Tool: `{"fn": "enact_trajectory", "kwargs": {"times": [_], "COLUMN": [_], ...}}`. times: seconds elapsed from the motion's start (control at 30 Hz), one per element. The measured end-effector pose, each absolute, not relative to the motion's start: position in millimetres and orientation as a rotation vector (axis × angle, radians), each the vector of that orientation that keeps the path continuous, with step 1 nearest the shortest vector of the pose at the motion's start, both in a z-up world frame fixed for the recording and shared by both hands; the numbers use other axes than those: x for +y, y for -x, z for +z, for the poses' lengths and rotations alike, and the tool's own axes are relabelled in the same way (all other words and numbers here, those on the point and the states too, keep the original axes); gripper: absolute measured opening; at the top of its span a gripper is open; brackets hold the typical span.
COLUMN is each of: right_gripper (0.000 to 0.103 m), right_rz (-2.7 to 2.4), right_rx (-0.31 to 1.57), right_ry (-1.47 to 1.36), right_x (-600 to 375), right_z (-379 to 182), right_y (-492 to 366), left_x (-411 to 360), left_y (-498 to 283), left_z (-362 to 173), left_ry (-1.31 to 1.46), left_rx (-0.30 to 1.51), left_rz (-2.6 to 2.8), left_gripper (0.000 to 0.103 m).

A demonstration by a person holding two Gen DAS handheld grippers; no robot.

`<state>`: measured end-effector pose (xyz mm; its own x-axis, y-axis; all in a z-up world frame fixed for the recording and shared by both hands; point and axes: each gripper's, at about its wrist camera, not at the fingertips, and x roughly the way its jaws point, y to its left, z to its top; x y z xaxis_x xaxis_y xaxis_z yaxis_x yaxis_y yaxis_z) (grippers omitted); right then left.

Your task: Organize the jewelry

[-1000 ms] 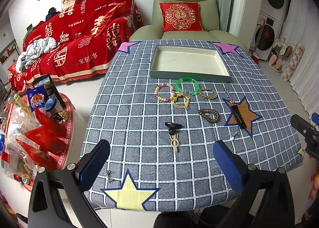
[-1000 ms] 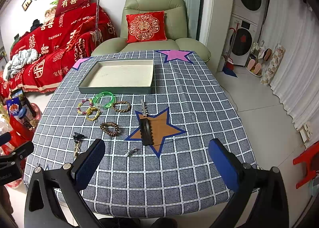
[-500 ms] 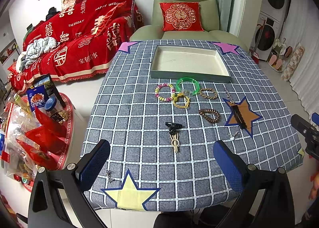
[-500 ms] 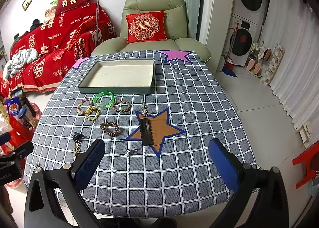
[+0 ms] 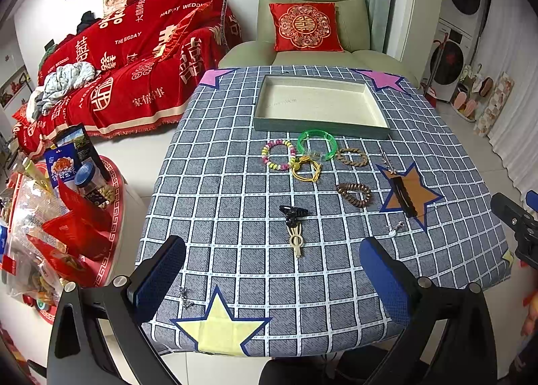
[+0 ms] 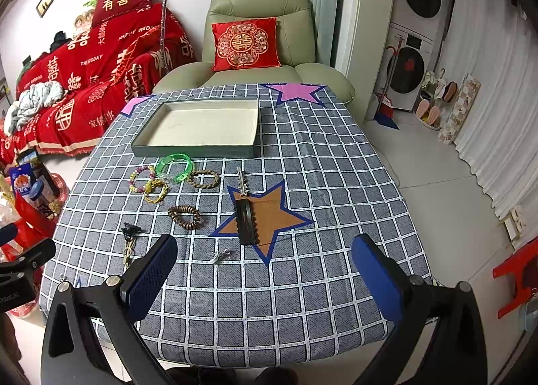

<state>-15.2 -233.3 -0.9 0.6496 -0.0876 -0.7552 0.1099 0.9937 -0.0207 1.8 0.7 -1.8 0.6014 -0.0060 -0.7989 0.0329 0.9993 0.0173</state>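
Both grippers hung above the near edge of the table, nothing between their fingers. Left gripper: jaws spread wide, blue pads well apart, holding nothing. Right gripper: likewise wide open and empty.

Tray sat at the far end of the checked cloth, nothing in it. Just in front of its near wall, a cluster: green bangle, bead bracelet to its left, yellow cord touching both, braided band to the right. Brown coil tie lay apart, nearer the middle. Black comb lay on the orange star; a silver pin sat at that star's far point. Black claw clip with a cream clip touching it, mid-table. Small silver piece near the right gripper's left finger. Another small silver item beside the yellow star; too small to make out.
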Motion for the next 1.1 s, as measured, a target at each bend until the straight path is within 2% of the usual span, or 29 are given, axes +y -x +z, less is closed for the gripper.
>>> {"fn": "enact_trajectory", "kwargs": {"times": [0.43, 1.1], "right_gripper": [0.103, 0.103], "right_rz": [-0.100, -0.128], "right_rx": [0.934, 1.221], "right_ry": [0.007, -0.089], "right_x": [-231.0, -225.0], "right_z": [-9.3, -62.0], "right_y": [12.4, -44.9], "left_x": [10.4, 18.6], "left_y": [-10.3, -71.6], "left_z": [-20.6, -76.4], "left_ry": [-0.012, 0.001], "left_rx": [1.008, 1.195], "left_rz": [-0.040, -0.147], "left_gripper": [0.103, 0.103]}}
